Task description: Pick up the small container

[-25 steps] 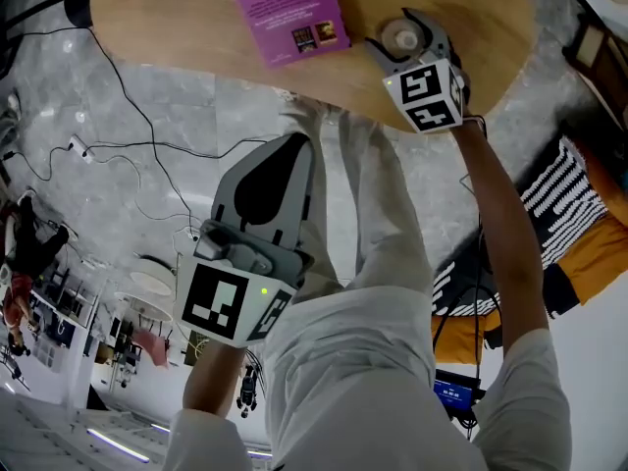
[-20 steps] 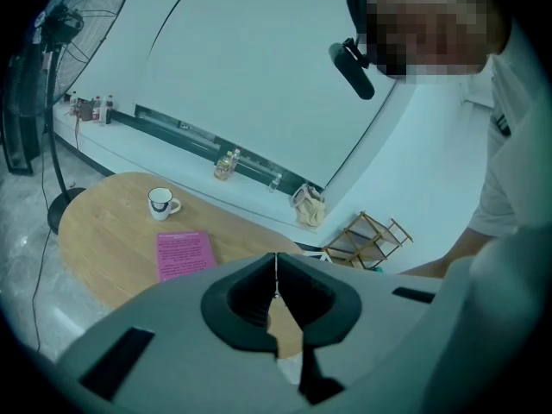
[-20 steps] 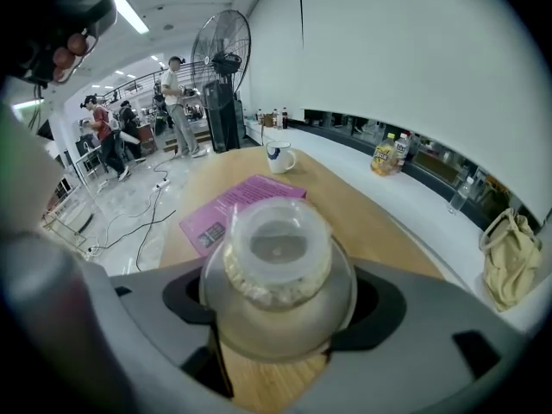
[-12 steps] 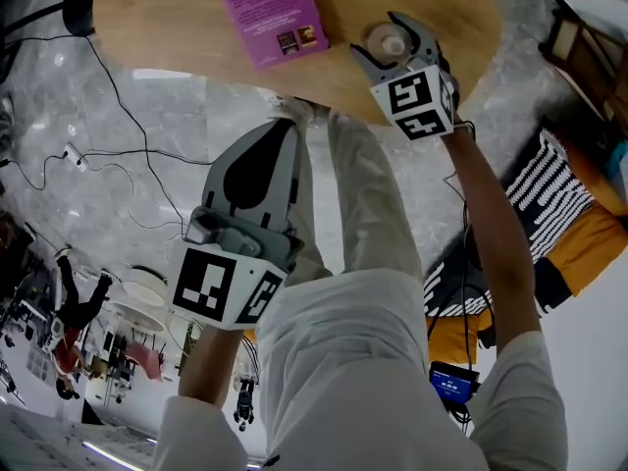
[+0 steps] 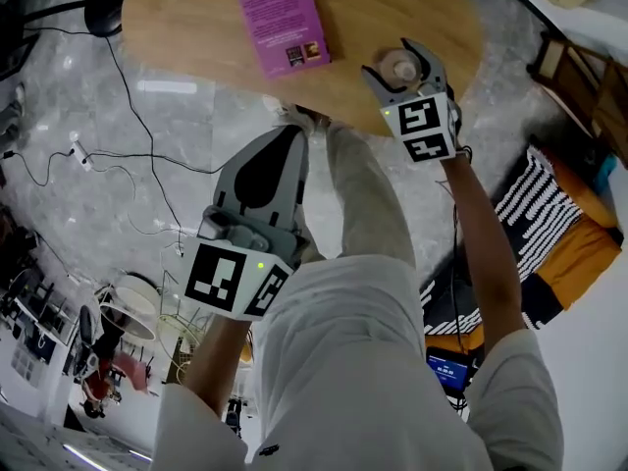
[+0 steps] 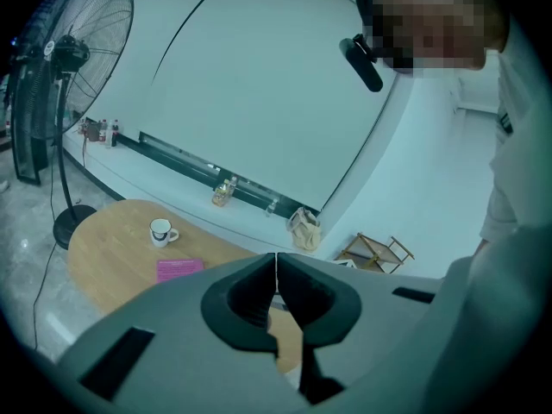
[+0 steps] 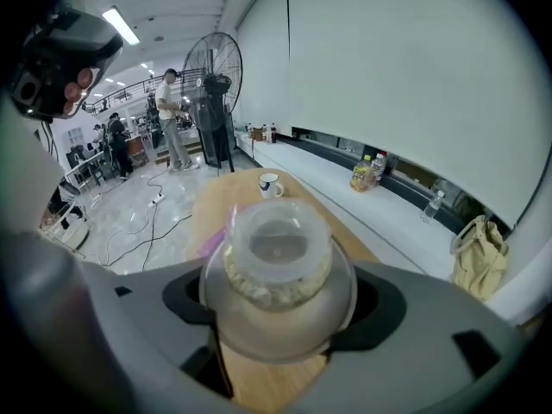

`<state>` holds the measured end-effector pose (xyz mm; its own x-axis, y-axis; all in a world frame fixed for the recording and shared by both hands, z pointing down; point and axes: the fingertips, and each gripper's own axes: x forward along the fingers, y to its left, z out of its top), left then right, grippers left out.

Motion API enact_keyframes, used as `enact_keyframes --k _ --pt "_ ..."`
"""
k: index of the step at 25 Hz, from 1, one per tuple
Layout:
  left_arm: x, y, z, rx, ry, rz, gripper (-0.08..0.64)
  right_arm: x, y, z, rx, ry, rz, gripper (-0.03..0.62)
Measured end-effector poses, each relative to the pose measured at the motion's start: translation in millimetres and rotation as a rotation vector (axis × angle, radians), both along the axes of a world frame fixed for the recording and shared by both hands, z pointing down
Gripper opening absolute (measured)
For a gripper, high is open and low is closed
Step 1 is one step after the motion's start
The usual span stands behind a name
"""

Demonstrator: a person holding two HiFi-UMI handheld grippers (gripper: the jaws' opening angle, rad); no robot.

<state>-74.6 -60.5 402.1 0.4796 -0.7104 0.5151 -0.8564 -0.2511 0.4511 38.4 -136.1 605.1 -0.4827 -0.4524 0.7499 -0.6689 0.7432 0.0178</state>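
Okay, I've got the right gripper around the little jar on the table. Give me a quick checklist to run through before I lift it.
1. Small container seated between the jaws of the right gripper: ok.
2. Jaws against both of its sides: ok, they look pressed on.
3. Lid in place: ok.
4. Pink book lying apart from the container: ok.
5. Container's base already off the table: cannot tell.
6. Left gripper shut, empty and held low, away from the table: ok.
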Motion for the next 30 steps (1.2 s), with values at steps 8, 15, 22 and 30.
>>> enact_keyframes --k 8,15,22,30 --pt "-11.4 1.2 -42.8 0.066 -0.007 -0.075 0.023 4.9 5.5 -57.5 0.010 -0.034 0.049 0.339" --pt "-20.5 -4.5 -74.4 0.119 -0.028 -0.103 0.023 6.0 6.2 -108.8 0.040 -0.054 0.066 0.339" --pt "-22.5 -2.6 -105.2 0.166 -0.025 -0.132 0.023 11.1 12.2 -164.9 0.057 -0.063 0.101 0.339" --pt "-37.9 6.8 -135.7 0.227 -0.046 -0.188 0.023 23.9 20.2 -224.7 0.088 -0.066 0.146 0.339"
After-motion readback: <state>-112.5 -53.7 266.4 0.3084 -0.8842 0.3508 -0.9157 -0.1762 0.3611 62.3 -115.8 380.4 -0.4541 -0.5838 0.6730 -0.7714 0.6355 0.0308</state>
